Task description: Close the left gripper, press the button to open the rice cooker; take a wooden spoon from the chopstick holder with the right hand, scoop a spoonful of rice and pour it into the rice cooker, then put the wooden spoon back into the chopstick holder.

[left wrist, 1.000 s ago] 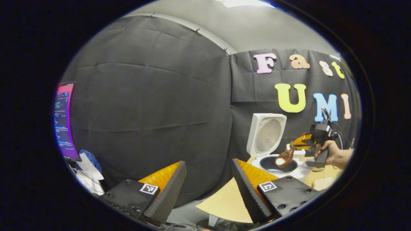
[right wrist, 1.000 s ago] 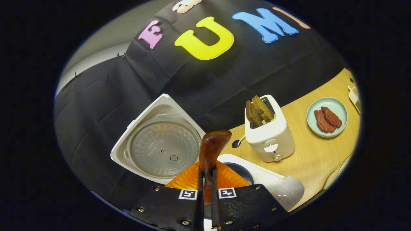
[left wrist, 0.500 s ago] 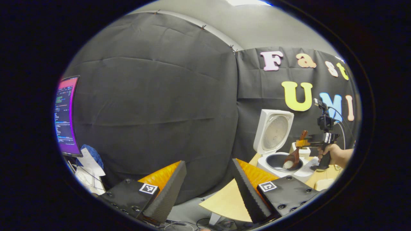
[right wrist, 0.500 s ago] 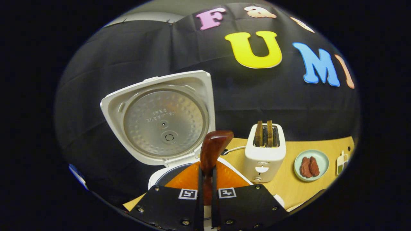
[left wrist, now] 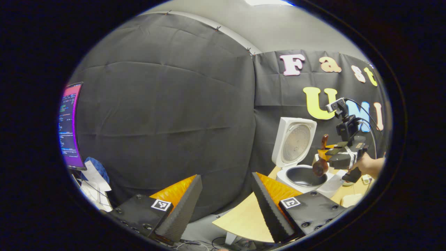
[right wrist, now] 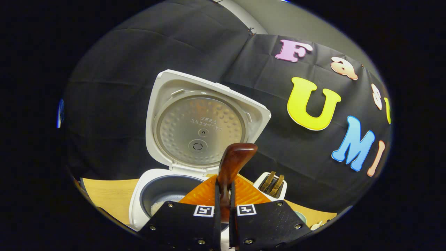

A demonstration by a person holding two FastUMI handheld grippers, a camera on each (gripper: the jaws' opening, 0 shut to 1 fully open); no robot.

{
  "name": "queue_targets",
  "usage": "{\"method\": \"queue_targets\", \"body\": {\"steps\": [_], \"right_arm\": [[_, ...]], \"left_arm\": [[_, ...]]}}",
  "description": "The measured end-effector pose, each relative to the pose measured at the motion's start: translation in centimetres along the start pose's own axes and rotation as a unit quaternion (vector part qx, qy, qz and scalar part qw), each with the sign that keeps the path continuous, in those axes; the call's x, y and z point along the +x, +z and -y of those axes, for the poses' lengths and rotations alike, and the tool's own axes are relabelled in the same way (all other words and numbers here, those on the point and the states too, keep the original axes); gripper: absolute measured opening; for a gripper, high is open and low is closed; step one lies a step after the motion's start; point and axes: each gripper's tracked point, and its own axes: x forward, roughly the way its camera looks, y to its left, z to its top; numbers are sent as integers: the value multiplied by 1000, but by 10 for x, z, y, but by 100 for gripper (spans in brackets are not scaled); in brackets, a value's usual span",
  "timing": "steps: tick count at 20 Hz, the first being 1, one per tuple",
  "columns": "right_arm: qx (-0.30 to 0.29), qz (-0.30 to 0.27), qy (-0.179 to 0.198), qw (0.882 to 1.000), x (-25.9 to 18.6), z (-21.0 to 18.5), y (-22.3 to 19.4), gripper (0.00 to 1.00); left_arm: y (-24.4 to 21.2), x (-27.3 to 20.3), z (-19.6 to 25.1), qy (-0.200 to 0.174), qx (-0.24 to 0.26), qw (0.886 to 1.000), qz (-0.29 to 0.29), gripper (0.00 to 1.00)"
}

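Observation:
The white rice cooker stands with its lid raised, and a little white rice lies in its dark pot. My right gripper is shut on the brown wooden spoon, whose handle end sticks up between the fingers. From the left gripper view, that right gripper hangs over the pot's right rim in a person's hand. The spoon's bowl points down just above the pot. My left gripper is open, low and well left of the cooker, holding nothing.
A white toaster with two dark slices stands right behind the cooker. The wooden table ends in a corner near my left gripper. A lit monitor and loose papers are far left.
The right gripper rolled and rose, lifting the spoon's bowl out of the pot. The rice seen on the spoon before is gone from it, and rice lies in the pot.

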Motion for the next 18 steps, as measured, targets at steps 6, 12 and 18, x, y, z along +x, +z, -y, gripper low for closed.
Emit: {"method": "queue_targets", "body": {"steps": [6,12,18], "right_arm": [[95,-7,26,995,-11,11,8,10],[309,-4,70,948,-29,32,30,10],[439,14,75,895,-59,76,28,9]], "left_arm": [[1,1,5,-13,0,1000,4,98],[11,3,26,-35,4,999,12,98],[25,-2,57,-59,6,998,22,98]]}}
